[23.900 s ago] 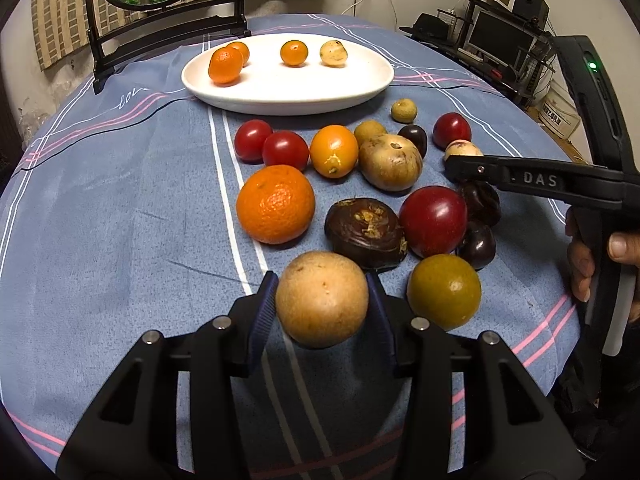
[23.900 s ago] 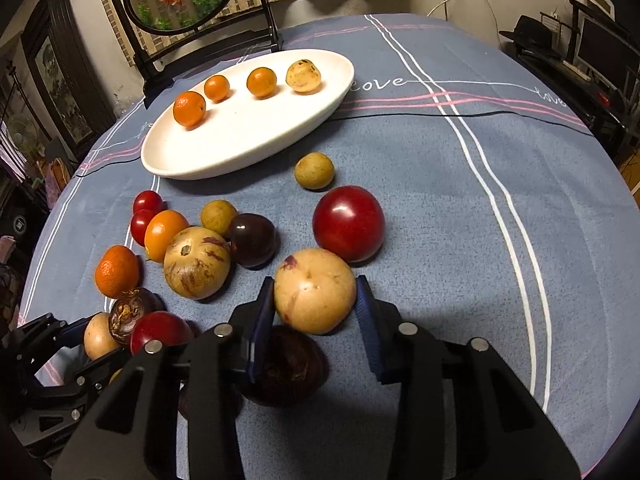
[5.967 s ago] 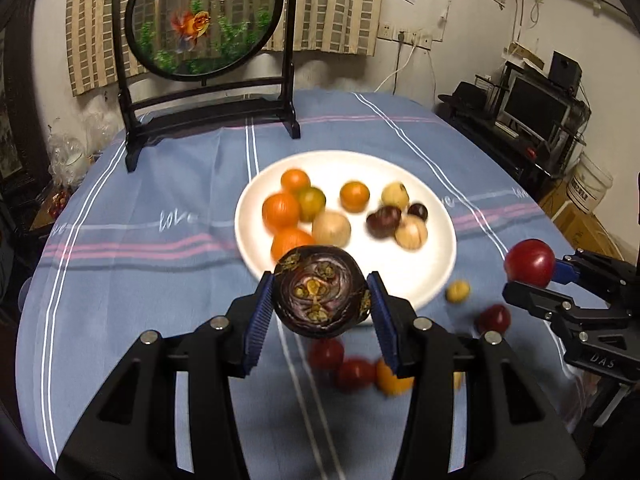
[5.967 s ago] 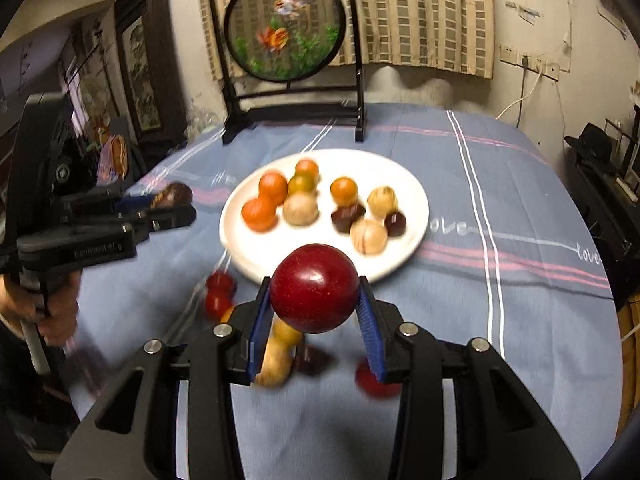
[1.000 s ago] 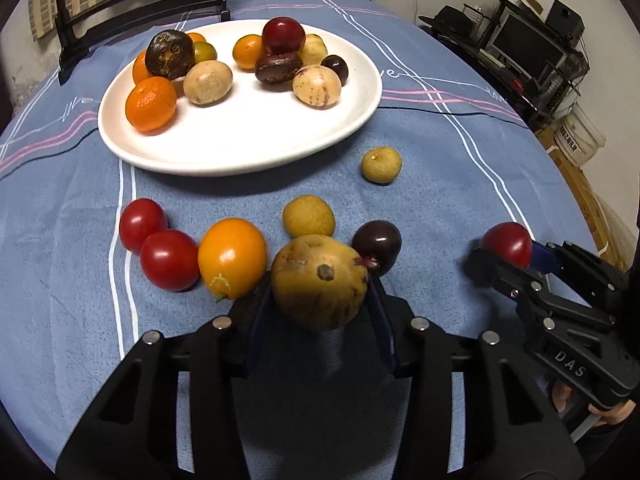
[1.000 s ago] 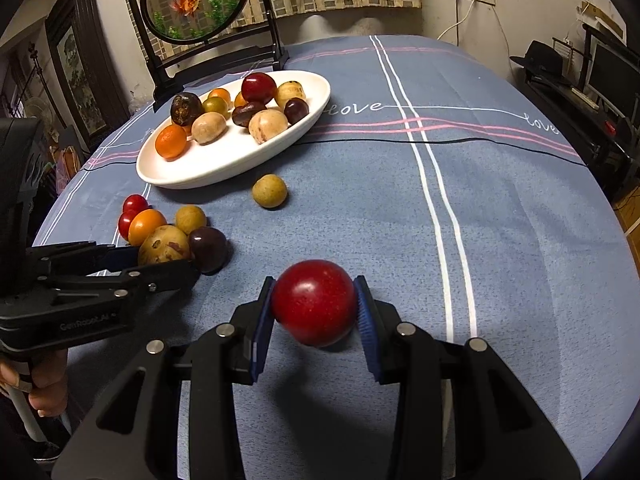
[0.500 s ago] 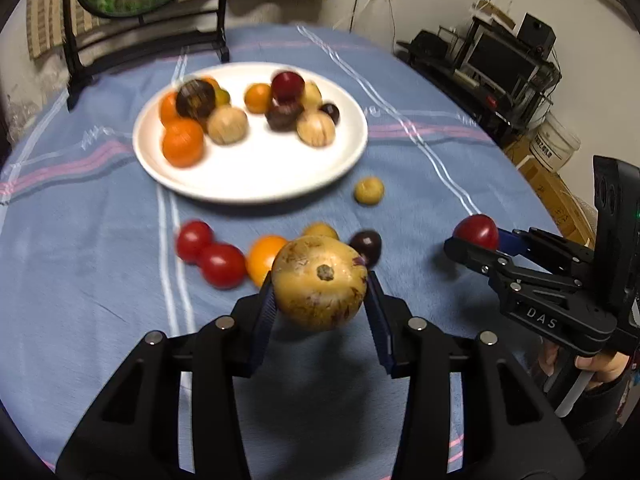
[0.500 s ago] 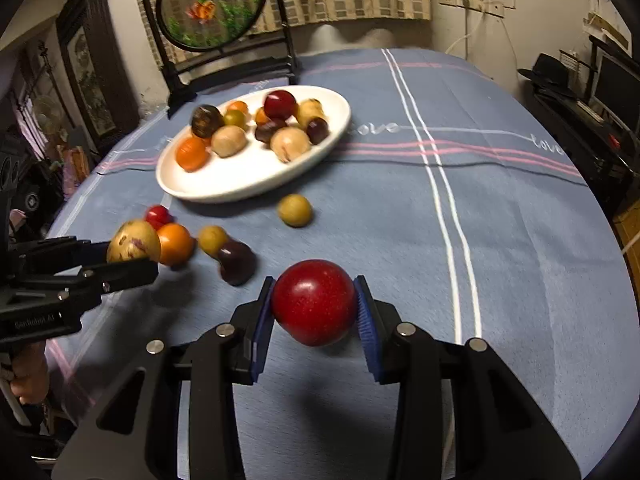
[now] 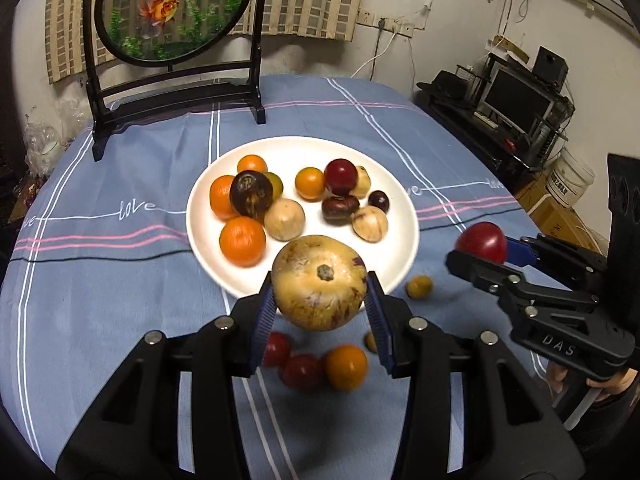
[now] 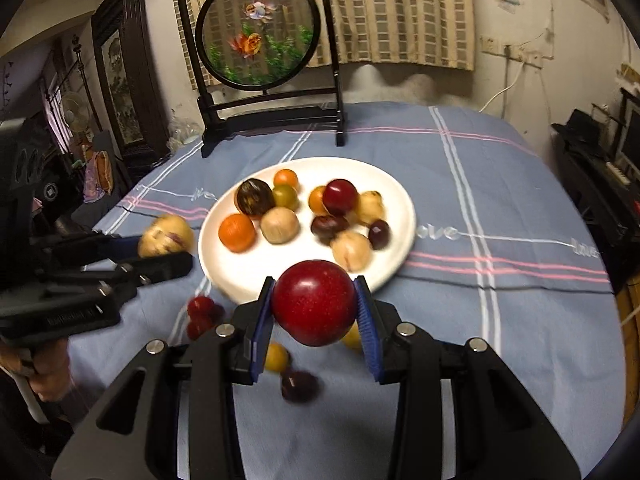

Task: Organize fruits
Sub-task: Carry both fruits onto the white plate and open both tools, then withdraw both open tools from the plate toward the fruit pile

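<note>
My left gripper point(image 9: 320, 300) is shut on a large yellow-brown fruit with purple streaks point(image 9: 320, 282), held in the air above the near rim of the white plate point(image 9: 404, 208). My right gripper point(image 10: 314, 304) is shut on a red apple point(image 10: 314, 302), also raised above the plate's point(image 10: 394, 196) near rim. The plate holds several fruits: oranges, a dark purple fruit point(image 9: 251, 194), a red one point(image 9: 341, 176) and tan ones. The right gripper with its apple point(image 9: 482, 242) shows at the right of the left wrist view.
Loose fruits lie on the blue tablecloth before the plate: red tomatoes point(image 9: 298, 366), an orange one point(image 9: 346, 366), a small yellow one point(image 9: 419, 287) and a dark plum point(image 10: 299, 386). A round fish-picture screen on a black stand point(image 9: 172, 12) stands behind the plate.
Both grippers have risen off the table with their fruits and moved forward toward the plate, which now sits right beyond the fingertips.
</note>
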The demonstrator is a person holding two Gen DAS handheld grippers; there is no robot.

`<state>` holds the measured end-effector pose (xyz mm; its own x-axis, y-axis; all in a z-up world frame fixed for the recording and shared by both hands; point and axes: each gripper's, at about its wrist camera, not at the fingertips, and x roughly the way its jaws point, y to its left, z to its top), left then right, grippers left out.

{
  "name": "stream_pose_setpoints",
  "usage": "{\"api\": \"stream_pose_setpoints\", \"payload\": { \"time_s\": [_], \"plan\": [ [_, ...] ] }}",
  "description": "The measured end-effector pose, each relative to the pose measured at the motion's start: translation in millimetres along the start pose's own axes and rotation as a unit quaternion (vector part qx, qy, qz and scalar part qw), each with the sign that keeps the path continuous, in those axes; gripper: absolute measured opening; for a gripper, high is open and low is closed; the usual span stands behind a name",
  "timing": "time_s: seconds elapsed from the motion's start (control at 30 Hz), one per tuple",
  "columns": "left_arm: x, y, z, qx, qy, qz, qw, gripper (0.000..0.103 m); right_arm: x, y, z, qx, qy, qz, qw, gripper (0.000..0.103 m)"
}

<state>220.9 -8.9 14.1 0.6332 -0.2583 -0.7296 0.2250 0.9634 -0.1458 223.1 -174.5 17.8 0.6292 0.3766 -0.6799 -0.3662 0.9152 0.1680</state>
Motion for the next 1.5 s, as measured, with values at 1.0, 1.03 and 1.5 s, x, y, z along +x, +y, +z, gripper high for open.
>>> {"api": "stream_pose_setpoints", "payload": {
  "time_s": [1.0, 1.03, 1.5],
  "plan": [
    [58.6, 19.3, 13.0, -0.022, 0.020, 0.015, 0.9995, 0.060, 66.2, -17.1, 26.9, 0.067, 0.054, 0.022, 0.996, 0.053],
    [55.9, 17.1, 12.1, -0.019, 0.018, 0.019, 0.9995, 0.060, 61.5, -16.2, 24.3, 0.065, 0.051, 0.021, 0.996, 0.053],
    [9.9, 16.1, -33.2, -0.004, -0.001, 0.045, 0.9990, 0.075, 14.2, -23.7, -35.5, 0.058, 0.044, -0.017, 0.997, 0.063]
  ]
}}
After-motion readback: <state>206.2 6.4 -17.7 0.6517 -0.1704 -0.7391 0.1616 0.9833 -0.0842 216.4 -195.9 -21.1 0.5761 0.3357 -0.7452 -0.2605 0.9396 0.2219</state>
